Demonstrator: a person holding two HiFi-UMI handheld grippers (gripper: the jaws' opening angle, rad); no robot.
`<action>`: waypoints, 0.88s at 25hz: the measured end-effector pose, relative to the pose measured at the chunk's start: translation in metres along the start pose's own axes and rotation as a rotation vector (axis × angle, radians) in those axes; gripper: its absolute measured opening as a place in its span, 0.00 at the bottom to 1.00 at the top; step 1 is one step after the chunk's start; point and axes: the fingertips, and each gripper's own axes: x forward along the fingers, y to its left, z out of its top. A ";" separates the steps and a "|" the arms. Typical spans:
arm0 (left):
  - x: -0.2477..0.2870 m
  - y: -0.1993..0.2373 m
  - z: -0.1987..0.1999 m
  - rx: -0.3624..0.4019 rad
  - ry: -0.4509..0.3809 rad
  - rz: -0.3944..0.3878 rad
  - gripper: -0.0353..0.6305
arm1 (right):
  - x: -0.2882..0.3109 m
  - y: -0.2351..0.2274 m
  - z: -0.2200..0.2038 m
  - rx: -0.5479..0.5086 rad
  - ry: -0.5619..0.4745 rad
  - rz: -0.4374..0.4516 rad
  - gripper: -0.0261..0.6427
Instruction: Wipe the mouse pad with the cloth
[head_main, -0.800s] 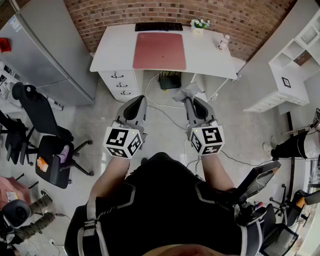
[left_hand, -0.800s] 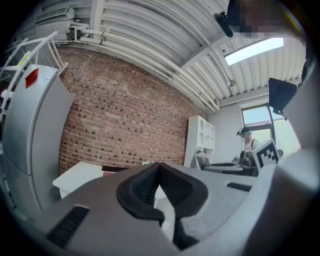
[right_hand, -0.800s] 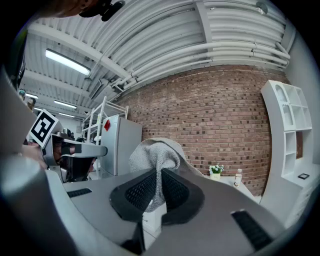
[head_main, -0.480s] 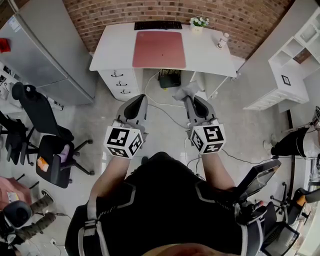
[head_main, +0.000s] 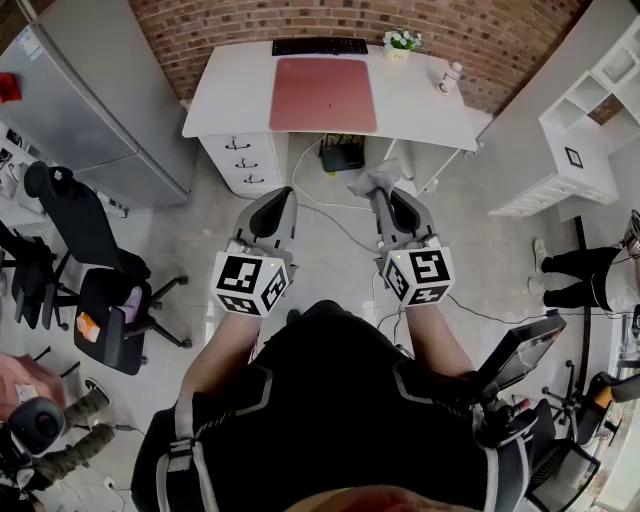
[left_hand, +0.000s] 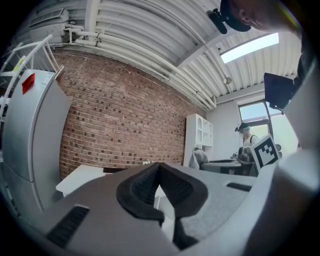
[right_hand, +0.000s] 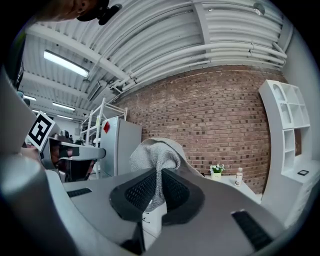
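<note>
left gripper (left_hand: 160, 169): fingers pressed together, nothing between them; held above the floor in front of the person, pointing toward the worktop (head_main: 225, 95).
right gripper (right_hand: 160, 176): fingers clamped on the cloth (right_hand: 157, 150); held beside the left gripper, a gap between the two.
cloth: grey, terry-textured, bunched; a fold stands up above the fingertips.
mouse pad (head_main: 324, 95): dull red, lying flat at the middle of the white worktop; well apart from both grippers and the cloth.
keyboard (head_main: 320, 46): black, just beyond the pad's far edge, by the brick wall (head_main: 500, 40).
potted flowers (head_main: 400, 45), small bottle (head_main: 449, 76): right part of the worktop.
drawer unit (head_main: 240, 160): under the worktop's left end.
office chair (head_main: 80, 250): black, on the floor to the left.
</note>
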 end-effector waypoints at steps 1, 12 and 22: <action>-0.001 0.002 0.000 0.000 0.001 -0.001 0.05 | 0.001 0.002 0.000 0.000 0.001 0.000 0.09; -0.015 0.037 -0.007 -0.006 -0.006 -0.041 0.05 | 0.022 0.035 -0.008 -0.001 0.010 -0.037 0.09; 0.006 0.063 -0.013 -0.018 0.012 -0.052 0.05 | 0.059 0.034 -0.018 0.006 0.038 -0.022 0.09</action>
